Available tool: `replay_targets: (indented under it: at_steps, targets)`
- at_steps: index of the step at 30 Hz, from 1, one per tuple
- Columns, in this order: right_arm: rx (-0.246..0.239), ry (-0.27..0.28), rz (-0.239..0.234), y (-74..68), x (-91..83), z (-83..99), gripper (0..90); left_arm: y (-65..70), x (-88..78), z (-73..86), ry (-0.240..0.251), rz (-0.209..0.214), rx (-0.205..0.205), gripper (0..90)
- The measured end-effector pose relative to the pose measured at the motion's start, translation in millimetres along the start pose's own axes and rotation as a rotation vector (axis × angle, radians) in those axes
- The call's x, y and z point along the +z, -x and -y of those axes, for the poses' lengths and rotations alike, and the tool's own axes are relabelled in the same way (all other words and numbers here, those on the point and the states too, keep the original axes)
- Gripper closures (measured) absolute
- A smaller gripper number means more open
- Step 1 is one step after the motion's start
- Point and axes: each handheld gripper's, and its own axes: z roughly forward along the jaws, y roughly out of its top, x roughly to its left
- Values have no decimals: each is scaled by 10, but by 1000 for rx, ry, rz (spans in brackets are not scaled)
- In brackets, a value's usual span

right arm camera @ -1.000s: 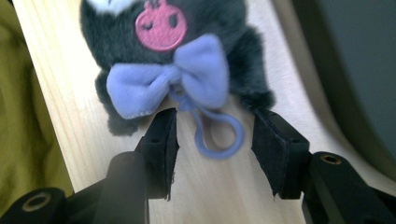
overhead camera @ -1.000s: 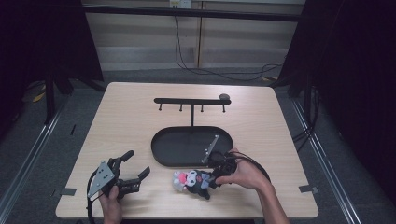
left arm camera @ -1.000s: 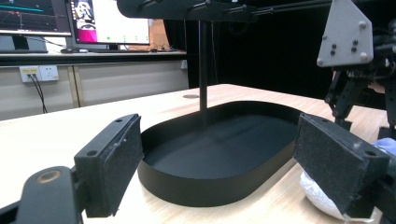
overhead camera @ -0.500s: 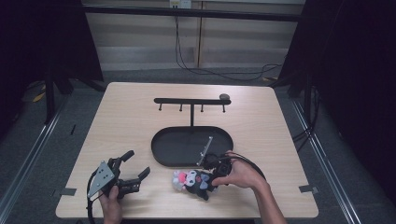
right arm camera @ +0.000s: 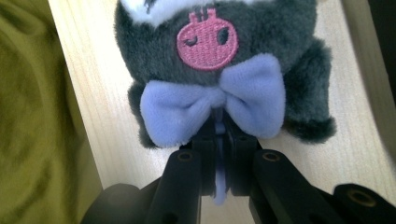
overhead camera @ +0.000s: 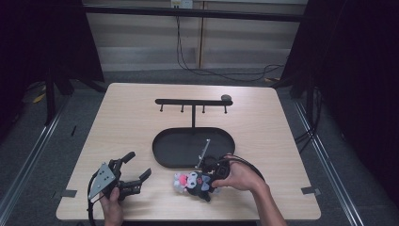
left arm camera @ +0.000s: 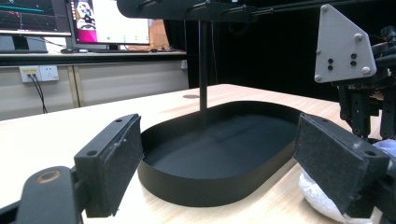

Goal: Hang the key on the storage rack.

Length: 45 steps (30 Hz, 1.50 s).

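The right gripper [right arm camera: 218, 140], jaws just closed, pinches a lilac tag below one grey plush toy's [overhead camera: 194, 182] bow; the toy's head is cut off. At near left the left gripper [overhead camera: 133, 167] hangs spread by one black oval tray [overhead camera: 162, 155].

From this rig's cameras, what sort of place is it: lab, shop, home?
Likely a lab recording bay: one wooden table ringed by black curtains, monitors on a bench behind, loose cables along the floor.

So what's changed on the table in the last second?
The right gripper has just been closing and is now clamped on the plush toy, pinching a lilac strip by its bow. The left gripper, tray and hook stand haven't moved.
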Motion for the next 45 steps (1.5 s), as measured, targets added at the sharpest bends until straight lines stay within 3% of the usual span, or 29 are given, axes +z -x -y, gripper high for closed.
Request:
replay_targets:
  at_steps: [12, 26, 41, 45]
  targets:
    - [-13, -9, -14, -25, -31, 14, 877, 0, 0, 0, 0, 0, 0, 153]
    - [-45, -34, 31, -144, -403, -105, 878, 0, 0, 0, 1, 0, 0, 154]
    - [-86, -36, 55, -227, -659, -278, 879, 0, 0, 0, 0, 0, 0, 154]
    - [-101, -29, 85, -241, -734, -307, 878, 0, 0, 0, 0, 0, 0, 154]
